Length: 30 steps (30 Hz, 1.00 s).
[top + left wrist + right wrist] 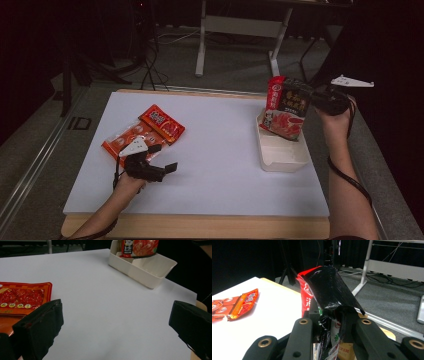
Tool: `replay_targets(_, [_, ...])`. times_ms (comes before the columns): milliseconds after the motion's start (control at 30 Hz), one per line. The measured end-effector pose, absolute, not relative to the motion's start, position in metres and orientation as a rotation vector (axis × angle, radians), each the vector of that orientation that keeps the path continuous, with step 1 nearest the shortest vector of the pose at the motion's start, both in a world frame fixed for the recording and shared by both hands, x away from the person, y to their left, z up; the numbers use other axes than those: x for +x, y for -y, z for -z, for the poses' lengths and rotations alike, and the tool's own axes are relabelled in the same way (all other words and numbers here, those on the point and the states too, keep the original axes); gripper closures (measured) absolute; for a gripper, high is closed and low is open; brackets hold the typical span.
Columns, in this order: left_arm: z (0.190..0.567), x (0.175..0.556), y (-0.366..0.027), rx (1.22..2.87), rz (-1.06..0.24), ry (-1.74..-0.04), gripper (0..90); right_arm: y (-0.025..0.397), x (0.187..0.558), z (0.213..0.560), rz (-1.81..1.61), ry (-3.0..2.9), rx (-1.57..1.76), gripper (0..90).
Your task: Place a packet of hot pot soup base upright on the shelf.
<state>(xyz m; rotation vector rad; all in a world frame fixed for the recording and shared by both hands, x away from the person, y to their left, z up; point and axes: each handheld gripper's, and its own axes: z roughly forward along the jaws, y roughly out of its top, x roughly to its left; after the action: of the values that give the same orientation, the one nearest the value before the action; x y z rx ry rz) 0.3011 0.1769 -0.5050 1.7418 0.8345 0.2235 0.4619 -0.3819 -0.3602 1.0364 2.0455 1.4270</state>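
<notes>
My right gripper (306,95) is shut on the top edge of a red and black pouch (286,109), which hangs tilted with its bottom in the far compartment of a cream divided tray (282,159). In the right gripper view the jaws (329,322) pinch the pouch's (325,287) crumpled black top. My left gripper (164,158) stands open just above the white board, beside two flat packets: a red one (162,123) lying on an orange one (125,139). In the left gripper view the jaws (115,322) stand wide apart with nothing between them, and the red packet (23,297) is at the left.
The white board (215,160) covers the wooden table. The tray (150,270) sits near the board's right edge, its near compartment bare. Beyond the table are grey floor, cables and a white desk frame (240,30). Both packets (239,303) lie far left in the right gripper view.
</notes>
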Motion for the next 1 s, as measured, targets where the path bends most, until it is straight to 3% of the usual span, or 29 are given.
replay_targets(1000, [0.509,0.301,-0.176,1.758,-0.203,-0.831,0.0,0.361,0.47,0.388,-1.508,-2.223,0.889,72.6])
